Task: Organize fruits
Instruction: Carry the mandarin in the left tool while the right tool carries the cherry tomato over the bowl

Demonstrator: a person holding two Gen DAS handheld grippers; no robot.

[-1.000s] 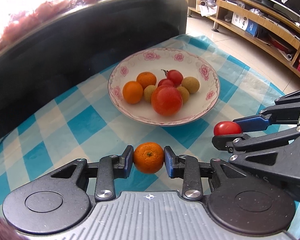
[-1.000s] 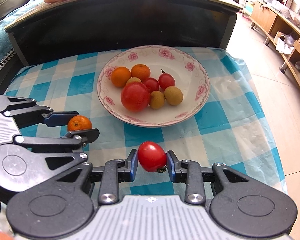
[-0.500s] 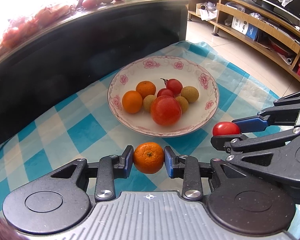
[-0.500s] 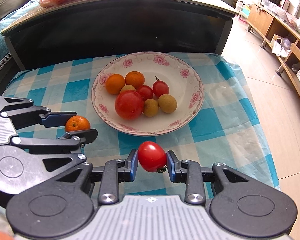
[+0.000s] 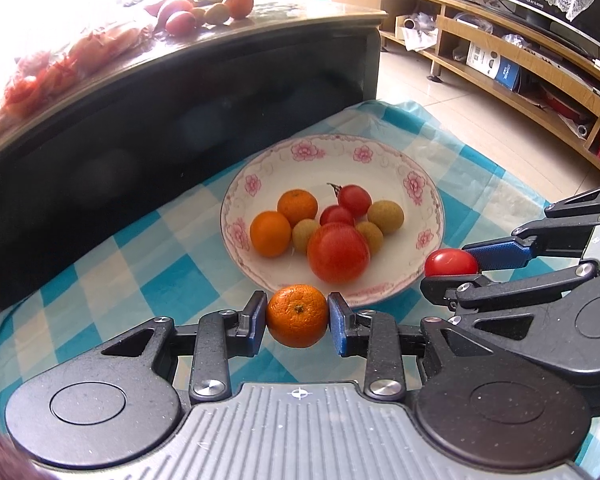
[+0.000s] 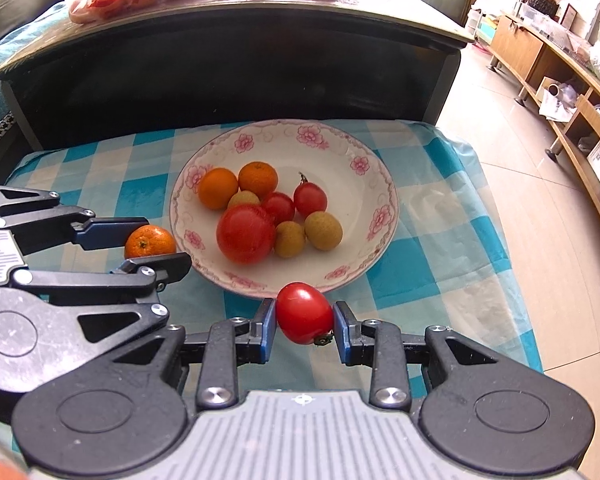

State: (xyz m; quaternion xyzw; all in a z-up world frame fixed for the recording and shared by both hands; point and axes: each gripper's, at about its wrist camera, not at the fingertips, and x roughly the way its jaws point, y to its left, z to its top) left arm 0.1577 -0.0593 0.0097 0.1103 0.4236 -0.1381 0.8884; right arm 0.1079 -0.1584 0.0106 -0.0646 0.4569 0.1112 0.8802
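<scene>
Floral plate (image 6: 384, 216) on checked tablecloth (image 6: 428, 248)

The right tool (image 6: 304, 325) grips a small tomato (image 6: 304, 313) just before the floral plate (image 6: 384, 216) of fruit.

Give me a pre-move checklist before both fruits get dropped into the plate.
1. Left tongs clamp the mandarin: ok.
2. Right tongs clamp the small tomato: ok.
3. Free room in the plate: ok, its right and far parts are bare.
4. Both fruits over the plate: not ok, both are short of its near rim.
5. Tongs clear of each other: ok, apart side by side.
6. Height above the rim: cannot tell.
</scene>
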